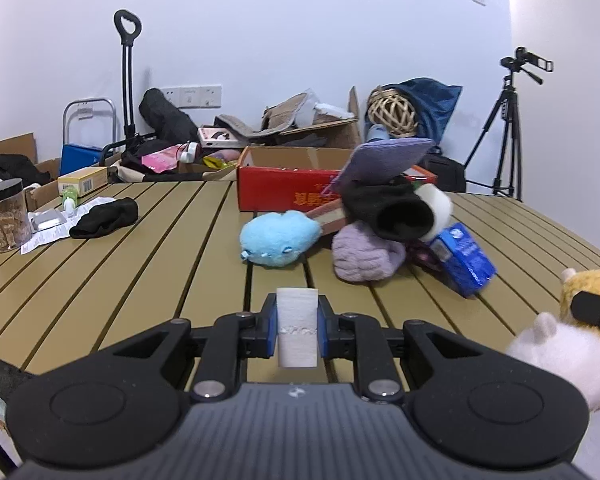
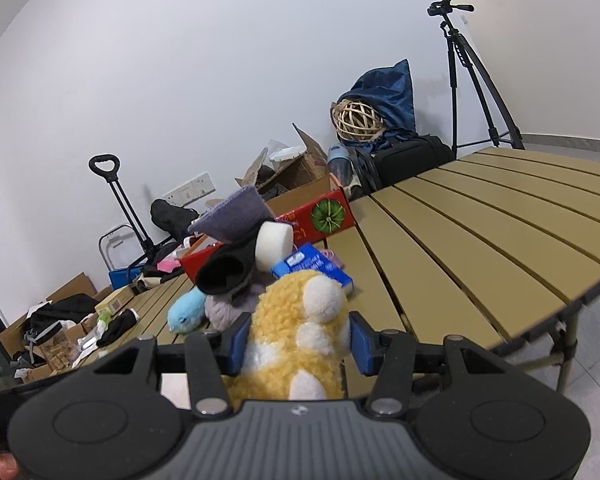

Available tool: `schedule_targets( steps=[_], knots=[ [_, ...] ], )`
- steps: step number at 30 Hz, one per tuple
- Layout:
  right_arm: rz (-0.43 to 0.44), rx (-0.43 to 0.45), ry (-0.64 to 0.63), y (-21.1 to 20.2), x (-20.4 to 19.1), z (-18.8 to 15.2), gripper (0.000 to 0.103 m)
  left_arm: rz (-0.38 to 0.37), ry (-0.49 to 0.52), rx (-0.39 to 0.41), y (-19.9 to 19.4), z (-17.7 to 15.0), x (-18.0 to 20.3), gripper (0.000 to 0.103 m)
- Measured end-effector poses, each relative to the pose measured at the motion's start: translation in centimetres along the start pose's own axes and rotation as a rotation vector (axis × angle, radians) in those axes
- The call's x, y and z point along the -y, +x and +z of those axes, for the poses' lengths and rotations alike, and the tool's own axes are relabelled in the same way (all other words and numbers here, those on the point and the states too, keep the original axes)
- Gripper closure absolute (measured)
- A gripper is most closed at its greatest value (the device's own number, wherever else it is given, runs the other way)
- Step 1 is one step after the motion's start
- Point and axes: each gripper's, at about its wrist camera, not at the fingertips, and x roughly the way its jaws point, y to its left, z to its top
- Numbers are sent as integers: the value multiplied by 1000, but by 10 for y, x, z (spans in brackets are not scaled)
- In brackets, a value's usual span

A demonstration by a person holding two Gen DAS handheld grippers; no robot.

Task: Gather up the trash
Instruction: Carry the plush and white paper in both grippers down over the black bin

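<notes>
Two pieces in hand | left gripper [image 1: 298, 326] pinching white paper roll [image 1: 297, 326] between its pads | right gripper [image 2: 298, 338] squeezing yellow plush toy [image 2: 296, 336] | ahead, pile [image 1: 380, 224] waiting on table [image 1: 160, 240]

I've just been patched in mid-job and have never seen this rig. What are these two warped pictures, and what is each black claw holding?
Each picture comes from a fisheye camera on a handheld two-finger gripper, looking along its fingers. No robot arm: a person carries both. The left gripper is shut on a small white paper roll. The right gripper clamps a yellow-and-white plush toy. On the slatted table lie a blue plush, a black sock, a snack jar and a heap of cloths and boxes.
</notes>
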Motion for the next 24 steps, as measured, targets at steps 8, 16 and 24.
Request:
schedule_targets(
  steps=[8,16,24],
  knots=[
    [-21,-45,-23,-34,-1,-21,54,-49,-3,-47,-30,-28,-3,84],
    [-47,-119,-26,-57,4,-51,54,-84,25,-74,-57,-51,-5,84],
    [-57,-186,-32,-69,7,-76,54,-71,76,-148,-68,-79,-4,84]
  ],
)
